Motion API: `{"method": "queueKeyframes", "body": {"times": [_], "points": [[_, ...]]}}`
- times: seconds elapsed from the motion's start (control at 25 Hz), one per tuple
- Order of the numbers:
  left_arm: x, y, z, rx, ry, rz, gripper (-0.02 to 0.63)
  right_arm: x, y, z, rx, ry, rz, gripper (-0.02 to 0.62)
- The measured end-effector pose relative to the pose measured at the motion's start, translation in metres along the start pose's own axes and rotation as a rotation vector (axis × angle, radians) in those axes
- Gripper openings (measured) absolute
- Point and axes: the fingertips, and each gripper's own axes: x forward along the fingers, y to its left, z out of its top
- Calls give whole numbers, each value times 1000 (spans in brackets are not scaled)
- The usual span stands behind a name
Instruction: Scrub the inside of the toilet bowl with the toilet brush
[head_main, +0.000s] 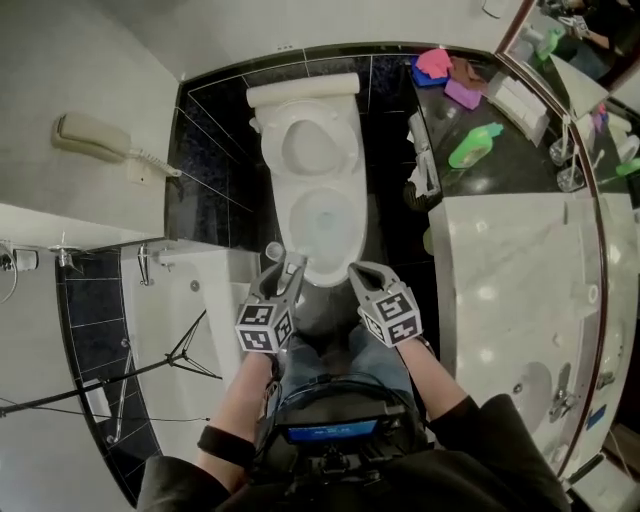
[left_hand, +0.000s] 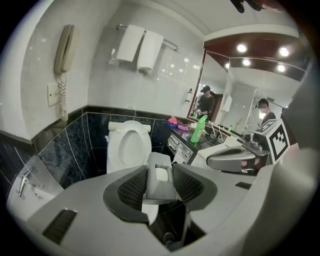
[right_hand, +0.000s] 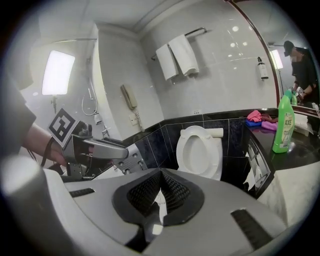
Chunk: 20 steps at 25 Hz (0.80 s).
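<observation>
The white toilet (head_main: 325, 225) stands ahead with its seat and lid up; it also shows in both gripper views (left_hand: 129, 147) (right_hand: 199, 150). Both grippers hang side by side just in front of the bowl's near rim. My left gripper (head_main: 291, 266) (left_hand: 160, 176) is shut on a grey block-shaped handle (left_hand: 159, 182) with a white inset, which looks like the toilet brush's handle; a white part (left_hand: 150, 212) hangs below it. The brush head is hidden. My right gripper (head_main: 360, 272) (right_hand: 161, 176) is shut with nothing between its pads.
A small round grey container (head_main: 273, 250) sits on the floor left of the bowl. A marble counter (head_main: 520, 260) with a green bottle (head_main: 475, 147) and pink cloths (head_main: 435, 65) runs along the right. A bathtub (head_main: 170, 300) and tripod (head_main: 190, 350) are at the left.
</observation>
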Motion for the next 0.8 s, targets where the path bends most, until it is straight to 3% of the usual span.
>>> {"method": "queueKeyframes", "body": {"times": [0.52,0.8], "points": [[-91,79,-12,-43,-55,51,175,42,110,8,-53,31,66,3],[-117,104,-26,-63,-74,95,174,57,148,8,-103,54,123,3]]}}
